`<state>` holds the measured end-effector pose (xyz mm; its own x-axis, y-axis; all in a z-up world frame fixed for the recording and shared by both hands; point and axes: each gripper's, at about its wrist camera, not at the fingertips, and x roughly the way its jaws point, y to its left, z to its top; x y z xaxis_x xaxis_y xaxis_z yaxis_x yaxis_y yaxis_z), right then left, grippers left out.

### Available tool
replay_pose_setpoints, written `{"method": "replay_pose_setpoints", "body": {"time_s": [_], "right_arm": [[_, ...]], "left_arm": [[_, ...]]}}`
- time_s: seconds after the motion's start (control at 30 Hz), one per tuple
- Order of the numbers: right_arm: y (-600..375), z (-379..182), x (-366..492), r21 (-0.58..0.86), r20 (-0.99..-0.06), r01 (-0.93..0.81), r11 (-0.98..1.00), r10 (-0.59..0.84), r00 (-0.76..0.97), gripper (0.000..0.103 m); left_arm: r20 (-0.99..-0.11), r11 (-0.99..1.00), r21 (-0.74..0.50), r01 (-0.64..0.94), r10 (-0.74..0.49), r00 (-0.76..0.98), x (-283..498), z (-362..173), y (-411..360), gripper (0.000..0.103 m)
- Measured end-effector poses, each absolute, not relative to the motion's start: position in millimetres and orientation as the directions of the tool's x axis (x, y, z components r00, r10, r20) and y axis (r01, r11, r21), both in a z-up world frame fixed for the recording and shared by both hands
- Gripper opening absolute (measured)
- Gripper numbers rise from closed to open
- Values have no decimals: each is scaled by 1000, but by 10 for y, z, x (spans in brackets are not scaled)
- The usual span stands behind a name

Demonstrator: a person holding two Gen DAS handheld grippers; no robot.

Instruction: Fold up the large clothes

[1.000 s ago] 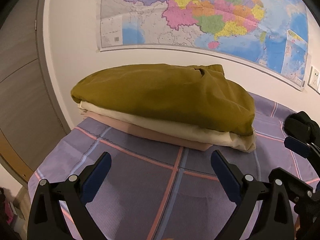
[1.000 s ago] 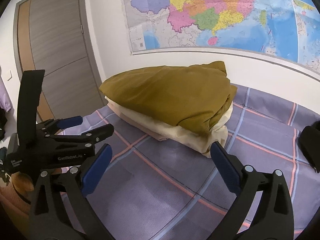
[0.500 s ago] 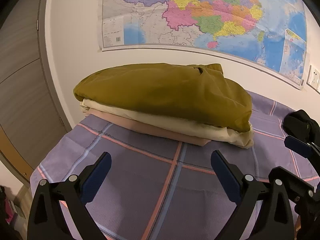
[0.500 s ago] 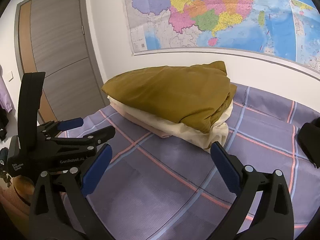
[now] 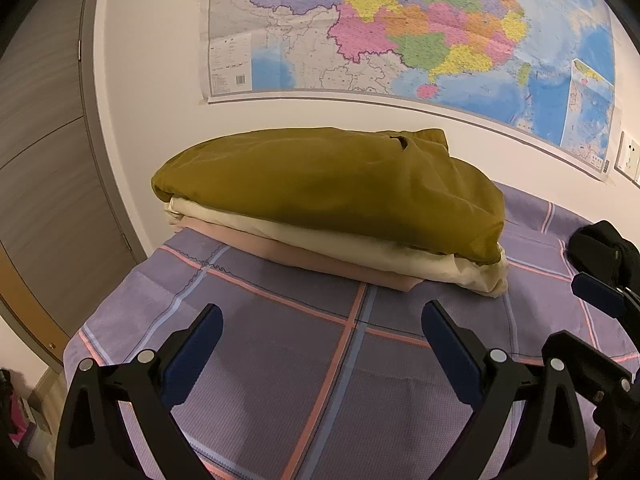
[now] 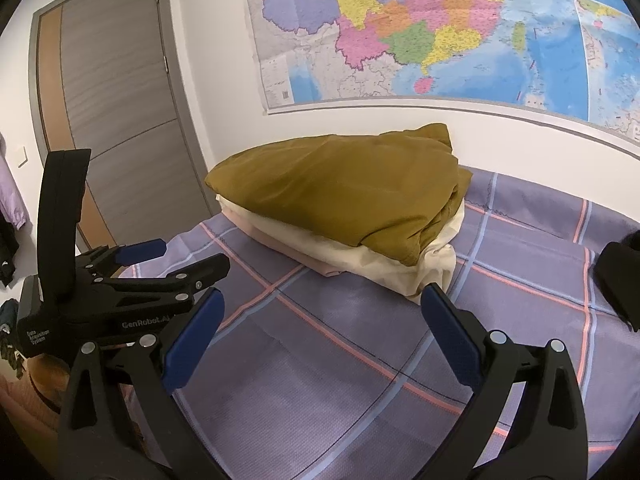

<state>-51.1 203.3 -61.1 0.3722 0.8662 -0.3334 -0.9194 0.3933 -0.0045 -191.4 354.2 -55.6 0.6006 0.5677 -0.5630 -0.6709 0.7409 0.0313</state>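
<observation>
A stack of folded clothes lies at the far side of the bed, against the wall. An olive-brown garment (image 5: pixel 332 184) (image 6: pixel 344 196) lies on top, with a cream one (image 5: pixel 360 246) (image 6: pixel 372 260) and a pink one (image 5: pixel 280 250) (image 6: pixel 280 248) under it. My left gripper (image 5: pixel 322 322) is open and empty, held above the purple plaid sheet (image 5: pixel 280 360) short of the stack. My right gripper (image 6: pixel 322 310) is open and empty too, to the right of the left one. The left gripper also shows in the right wrist view (image 6: pixel 176 258).
A large map (image 5: pixel 400 32) hangs on the white wall behind the stack. A grey door (image 6: pixel 116 120) stands at the left. A dark object (image 6: pixel 620 280) lies on the sheet at the right edge. The bed's left corner (image 5: pixel 80 344) drops off near the door.
Both grippers have drawn back a little and risen from the stack; the clothes sit slightly farther and lower in both views. The stack has not moved.
</observation>
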Motion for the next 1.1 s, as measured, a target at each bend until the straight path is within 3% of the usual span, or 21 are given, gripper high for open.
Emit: {"method": "replay_pose_setpoints", "body": {"time_s": [1.1], "right_arm": [[2044,-631,-562,4,-334,-916,400,865,376,97]], "left_arm": [[-556,749,41,-661,567,608,-1907,-550,3527,96]]}}
